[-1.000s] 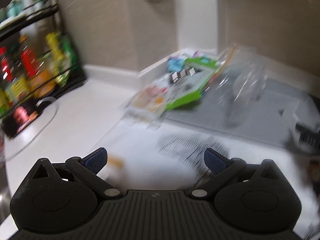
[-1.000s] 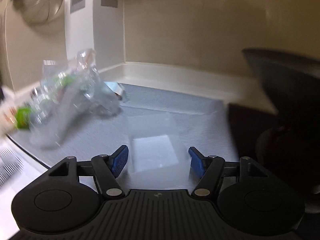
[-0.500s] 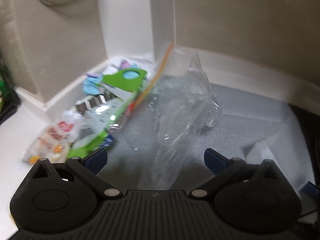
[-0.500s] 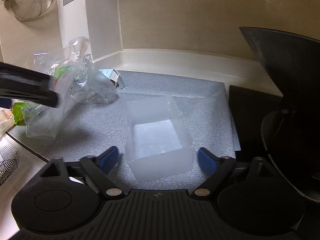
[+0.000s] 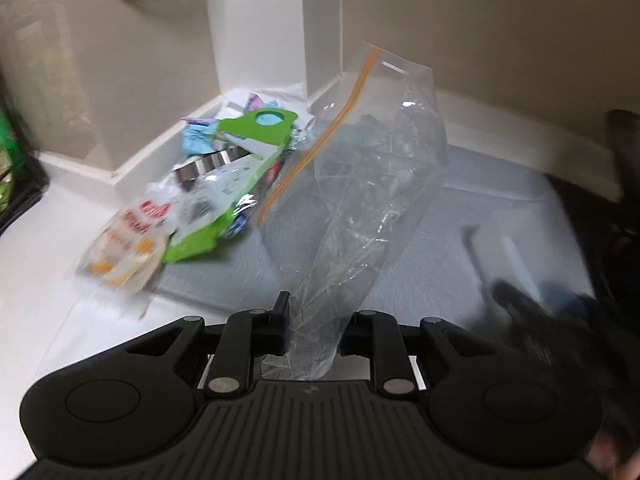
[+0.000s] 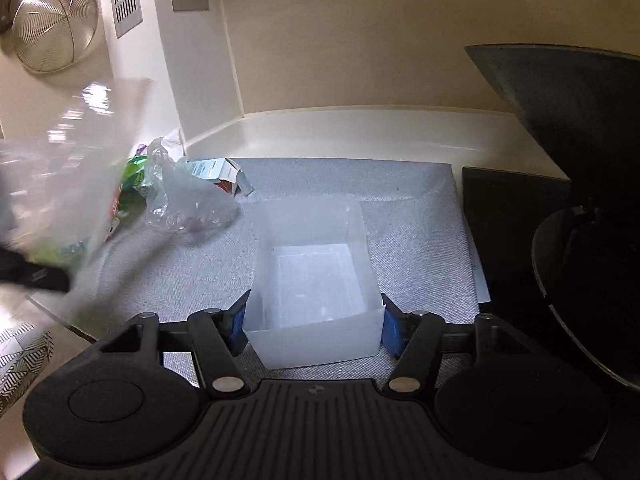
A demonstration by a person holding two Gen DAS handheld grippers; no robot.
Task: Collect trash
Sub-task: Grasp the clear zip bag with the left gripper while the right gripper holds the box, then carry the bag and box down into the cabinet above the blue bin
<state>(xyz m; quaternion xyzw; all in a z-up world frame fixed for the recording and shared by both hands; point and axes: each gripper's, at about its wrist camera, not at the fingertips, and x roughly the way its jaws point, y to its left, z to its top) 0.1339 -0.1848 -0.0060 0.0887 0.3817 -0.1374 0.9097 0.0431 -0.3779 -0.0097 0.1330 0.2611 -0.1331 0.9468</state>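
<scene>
My left gripper [image 5: 314, 330] is shut on the lower end of a clear zip bag [image 5: 360, 184] with an orange seal strip; the bag stands up in front of it. It shows blurred at the left of the right wrist view [image 6: 72, 184]. A pile of trash wrappers [image 5: 208, 184], green, white and orange, lies in the corner behind the bag. My right gripper [image 6: 312, 320] is shut on the near sides of a translucent white box [image 6: 314, 276] standing open on the grey mat [image 6: 412, 240]. A crumpled clear wrapper [image 6: 188, 204] lies left of the box.
A white pillar [image 5: 276, 20] stands in the corner behind the trash. A black pan and stove [image 6: 580, 220] fill the right side. A wire strainer [image 6: 54, 20] hangs on the wall. A small carton [image 6: 218, 172] lies by the wall base. A condiment rack [image 5: 12, 168] is far left.
My left gripper has closed on the zip bag and lifted it. My right gripper has moved forward and closed on the box's sides.
</scene>
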